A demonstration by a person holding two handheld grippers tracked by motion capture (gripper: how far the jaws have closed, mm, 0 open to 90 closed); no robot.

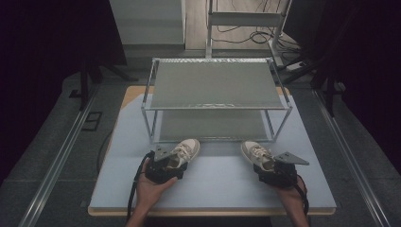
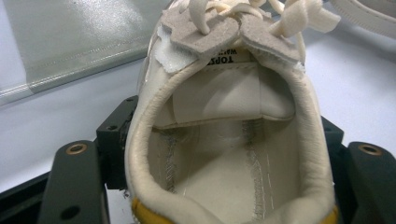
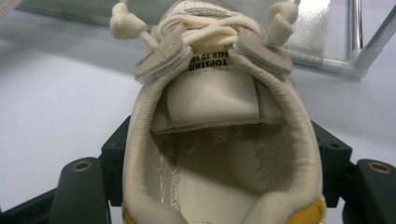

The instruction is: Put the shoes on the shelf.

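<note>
shoes, a cream pair with pale laces, sit on the grey table (image 1: pixel 213 182) just in front of the wire shelf rack (image 1: pixel 215 85), one in each gripper. on the left, the left shoe (image 1: pixel 183 151) rests on the table mat with its toe turned toward the rack's lower shelf and slightly to the right. the left gripper (image 1: pixel 163 169) has it by the heel end, the person's left hand (image 1: pixel 152 187) behind it. in the left gripper view the black jaws stand on either side of the shoe's heel collar (image 2: pixel 224 140), pressed against its outer walls, so the jaws are clamped on the shoe rather than standing free. the tongue label and the knotted lace ends (image 2: pixel 303 14) lie toward the top of that view, and a strip of yellow lining shows at the bottom edge.

across a bare stretch of table, well apart, the right shoe (image 1: pixel 257 153) lies with its toe angled up and to the left, near the rack's front right leg. the right gripper (image 1: pixel 276 172) grips its heel in the same way, the right hand (image 1: pixel 291 194) behind. in the right gripper view both jaws hug the sides of the heel opening (image 3: pixel 219 140), closed onto the shoe, with the rack's metal frame (image 3: pixel 359 60) at upper right.
</note>
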